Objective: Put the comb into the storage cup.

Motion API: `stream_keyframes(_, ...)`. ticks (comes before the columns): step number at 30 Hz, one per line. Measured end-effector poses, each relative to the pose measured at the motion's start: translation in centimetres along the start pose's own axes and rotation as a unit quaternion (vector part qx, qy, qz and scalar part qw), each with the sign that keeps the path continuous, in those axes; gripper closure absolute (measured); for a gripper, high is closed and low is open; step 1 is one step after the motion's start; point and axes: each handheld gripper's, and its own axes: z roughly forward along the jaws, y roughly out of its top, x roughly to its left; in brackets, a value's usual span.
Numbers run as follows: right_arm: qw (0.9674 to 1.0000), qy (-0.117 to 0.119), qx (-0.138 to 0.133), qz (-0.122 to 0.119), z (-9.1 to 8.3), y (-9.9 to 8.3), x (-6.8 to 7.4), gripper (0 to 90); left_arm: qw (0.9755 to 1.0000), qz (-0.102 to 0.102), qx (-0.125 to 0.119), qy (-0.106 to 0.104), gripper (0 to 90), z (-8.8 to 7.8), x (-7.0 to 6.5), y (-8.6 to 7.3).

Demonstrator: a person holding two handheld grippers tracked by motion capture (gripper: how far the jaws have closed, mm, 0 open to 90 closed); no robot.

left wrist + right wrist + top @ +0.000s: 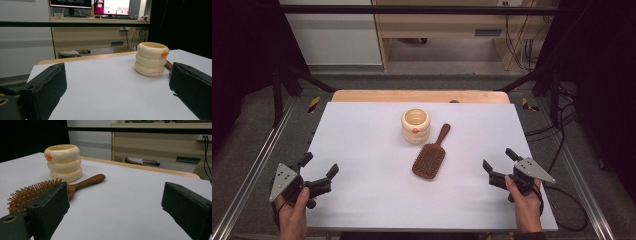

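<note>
A cream ringed cup with a small orange mark stands upright near the table's middle back. Just right of it a brown wooden hairbrush lies bristles up, handle pointing toward the back. My left gripper rests at the front left edge, open and empty; its view has the cup ahead on the right. At the front right my right gripper is open with nothing between its jaws. In its view the brush lies behind the left jaw and the cup farther back.
The white table top has a wooden strip along its far edge. A metal frame rail runs along each side. Beyond the table stand a desk with monitors and loose cables on the floor.
</note>
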Motion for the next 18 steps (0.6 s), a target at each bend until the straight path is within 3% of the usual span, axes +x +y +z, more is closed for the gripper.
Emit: stream_keyframes(18,0.9998,-0.001,0.020,-0.002,0.52,0.03,0.72,6.9,0.9999,-0.002,0.011,0.003,1.4,0.19,-0.01,-0.10)
